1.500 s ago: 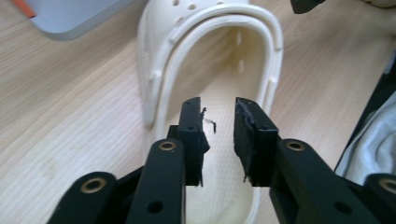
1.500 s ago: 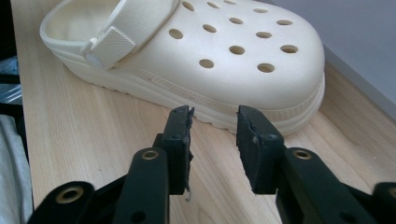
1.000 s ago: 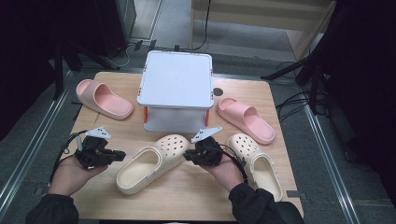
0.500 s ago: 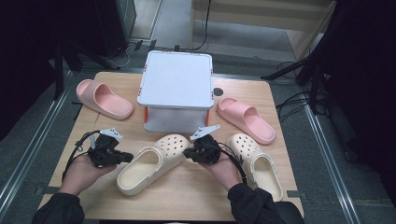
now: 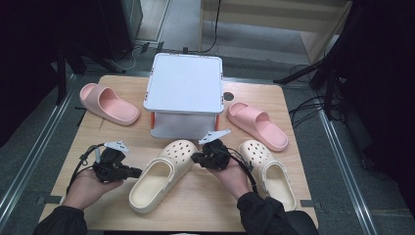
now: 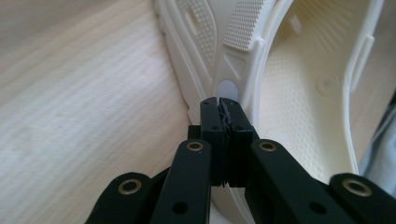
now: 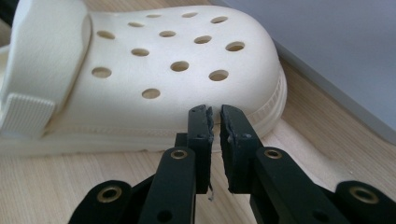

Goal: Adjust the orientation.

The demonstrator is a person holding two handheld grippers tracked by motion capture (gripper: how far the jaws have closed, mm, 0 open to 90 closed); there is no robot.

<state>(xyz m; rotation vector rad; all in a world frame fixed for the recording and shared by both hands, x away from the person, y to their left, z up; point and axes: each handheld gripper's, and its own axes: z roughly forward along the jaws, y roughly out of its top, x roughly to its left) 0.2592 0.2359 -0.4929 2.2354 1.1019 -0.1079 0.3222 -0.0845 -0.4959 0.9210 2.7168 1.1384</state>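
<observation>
The left tongs (image 5: 134, 172) sit pressed together with nothing between them, tips touching the side rim of the cream clog (image 5: 161, 178) near its strap pivot. The right tongs (image 5: 195, 157) show a thin gap, empty, right against the clog's toe sole edge. That clog lies diagonally on the wooden worktop (image 5: 205, 205), just in front of the white lidded box (image 5: 185, 83).

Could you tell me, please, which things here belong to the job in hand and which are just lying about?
In hand:
- cream clog, flanked by both grippers
- left gripper, jaws shut at the clog's side
- right gripper, jaws nearly shut by its toe

Lying about:
- second cream clog
- two pink slides
- white lidded box
- table
</observation>
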